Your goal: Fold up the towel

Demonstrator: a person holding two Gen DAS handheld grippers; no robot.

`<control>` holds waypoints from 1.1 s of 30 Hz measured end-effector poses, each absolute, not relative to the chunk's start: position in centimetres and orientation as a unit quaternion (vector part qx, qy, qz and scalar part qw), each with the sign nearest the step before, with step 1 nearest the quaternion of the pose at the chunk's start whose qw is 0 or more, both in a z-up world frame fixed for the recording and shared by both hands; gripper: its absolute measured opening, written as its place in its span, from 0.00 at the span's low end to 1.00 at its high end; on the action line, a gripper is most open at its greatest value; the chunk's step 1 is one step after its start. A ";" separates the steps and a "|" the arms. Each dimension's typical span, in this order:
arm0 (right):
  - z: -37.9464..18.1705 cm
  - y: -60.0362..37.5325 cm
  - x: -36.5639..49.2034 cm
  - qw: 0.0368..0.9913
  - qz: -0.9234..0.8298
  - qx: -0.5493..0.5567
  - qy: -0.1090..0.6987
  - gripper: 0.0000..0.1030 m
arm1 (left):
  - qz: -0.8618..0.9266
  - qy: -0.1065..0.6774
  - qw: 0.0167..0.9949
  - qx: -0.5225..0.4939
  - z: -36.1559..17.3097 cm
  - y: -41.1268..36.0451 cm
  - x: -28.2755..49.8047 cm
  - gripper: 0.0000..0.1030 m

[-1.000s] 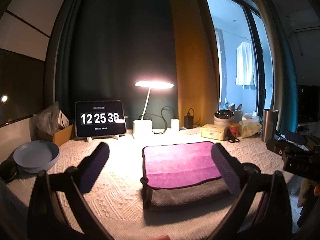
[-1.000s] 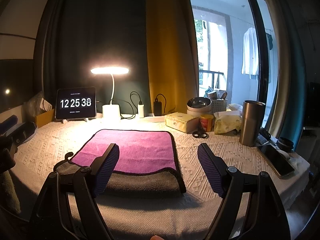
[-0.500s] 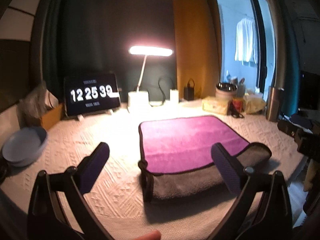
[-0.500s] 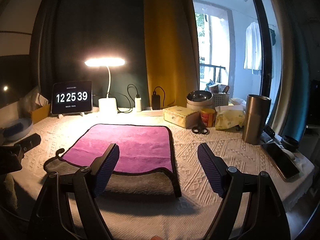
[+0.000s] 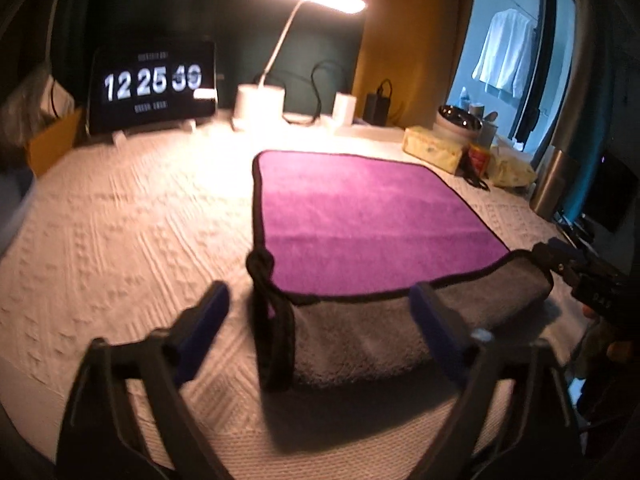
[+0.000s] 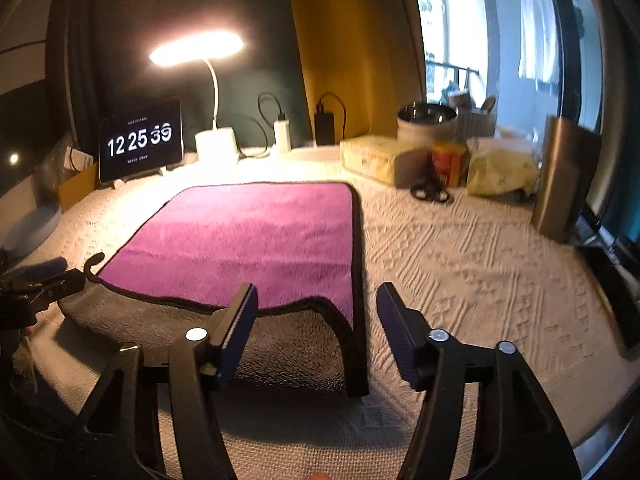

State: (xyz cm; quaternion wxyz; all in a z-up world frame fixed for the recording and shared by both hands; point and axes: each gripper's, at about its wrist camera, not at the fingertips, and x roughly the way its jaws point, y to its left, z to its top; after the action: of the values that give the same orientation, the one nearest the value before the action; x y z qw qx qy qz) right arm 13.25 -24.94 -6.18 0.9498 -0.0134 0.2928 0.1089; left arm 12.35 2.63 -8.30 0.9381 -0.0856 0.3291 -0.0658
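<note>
A purple towel (image 5: 360, 216) with a black hem and grey underside lies on the white textured tablecloth, its near edge turned up so the grey side shows. It also shows in the right wrist view (image 6: 256, 240). My left gripper (image 5: 320, 312) is open, just above the towel's near left corner with its hanging loop. My right gripper (image 6: 316, 320) is open, its jaws either side of the towel's near right corner. Each gripper shows at the edge of the other's view.
At the back stand a tablet clock (image 5: 152, 84), a lit desk lamp (image 5: 260, 100), chargers, a tissue box (image 6: 372, 156), scissors (image 6: 430, 194), a bowl (image 6: 426, 120) and a steel tumbler (image 6: 564, 176). A blue plate (image 6: 32, 228) lies far left. The table edge is near.
Both grippers have moved forward and down toward the towel's near corners. The right gripper's jaws have narrowed somewhat. The towel has not moved.
</note>
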 end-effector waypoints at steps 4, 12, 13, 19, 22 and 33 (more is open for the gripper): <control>-7.2 -25.2 14.0 0.944 0.113 -0.008 0.311 0.50 | -0.065 0.341 0.935 -0.080 -8.9 2.7 12.8 0.70; -8.1 -25.0 14.6 0.935 0.123 -0.007 0.331 0.47 | -0.068 0.364 0.924 -0.093 -9.8 2.9 13.2 0.52; -8.1 -25.0 14.7 0.934 0.124 -0.008 0.334 0.47 | -0.068 0.364 0.924 -0.092 -9.8 2.9 13.1 0.47; -8.5 -24.6 15.1 0.927 0.130 -0.017 0.352 0.46 | -0.067 0.364 0.926 -0.072 -10.0 2.5 12.9 0.29; -8.8 -24.4 15.2 0.925 0.128 -0.022 0.357 0.32 | -0.065 0.354 0.932 -0.051 -9.9 2.0 12.4 0.22; -8.9 -24.6 14.8 0.929 0.129 -0.031 0.346 0.05 | -0.066 0.331 0.941 -0.032 -9.2 1.2 11.9 0.07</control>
State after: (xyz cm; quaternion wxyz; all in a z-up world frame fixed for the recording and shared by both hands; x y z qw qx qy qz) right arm 14.82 -24.64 -8.91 0.9288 -0.0314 0.3461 0.1289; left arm 11.89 1.22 -9.23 0.9408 -0.0321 0.3309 -0.0664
